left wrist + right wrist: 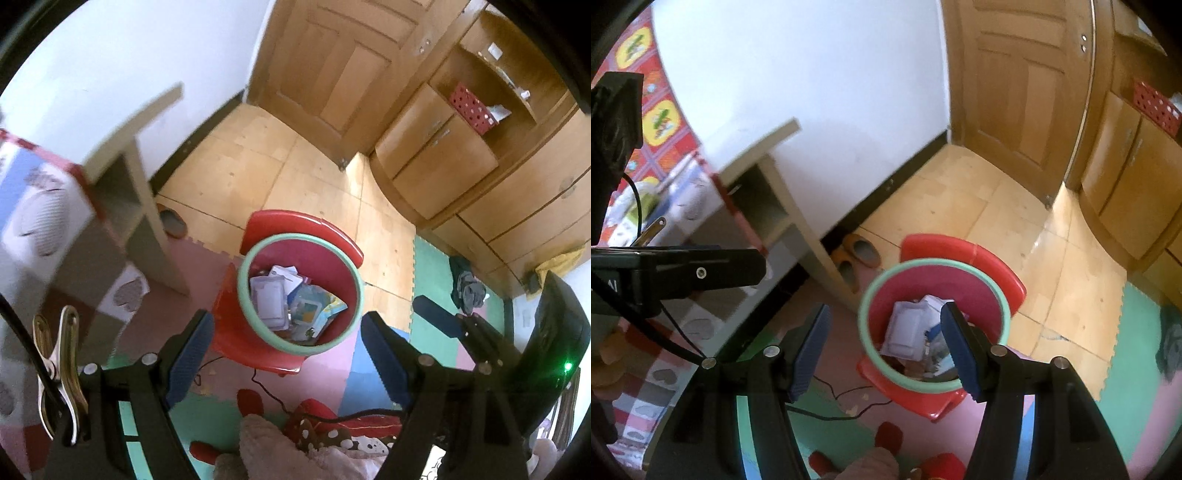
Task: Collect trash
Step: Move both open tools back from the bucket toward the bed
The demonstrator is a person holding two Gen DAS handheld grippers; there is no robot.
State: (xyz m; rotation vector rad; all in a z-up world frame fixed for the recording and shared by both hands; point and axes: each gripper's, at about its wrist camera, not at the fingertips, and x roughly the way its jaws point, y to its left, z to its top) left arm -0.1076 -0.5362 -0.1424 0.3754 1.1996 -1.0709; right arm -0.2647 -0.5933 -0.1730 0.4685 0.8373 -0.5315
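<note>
Left wrist view: left gripper (286,350) spread wide, empty, above the bin.
Trash bin (244,295): red, green-rimmed, standing on a red stool (295,221); papers and wrappers (291,302) lie inside.
Right wrist view: right gripper (882,347) fingers apart, grasping nothing, over the bin (864,314).
Slippers (860,253): beside a small table's leg (809,236).

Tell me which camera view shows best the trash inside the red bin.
The left wrist view: the trash lies unobstructed inside the red bin, between the open jaws. In the right wrist view, the right gripper's own finger covers part of the trash.
</note>
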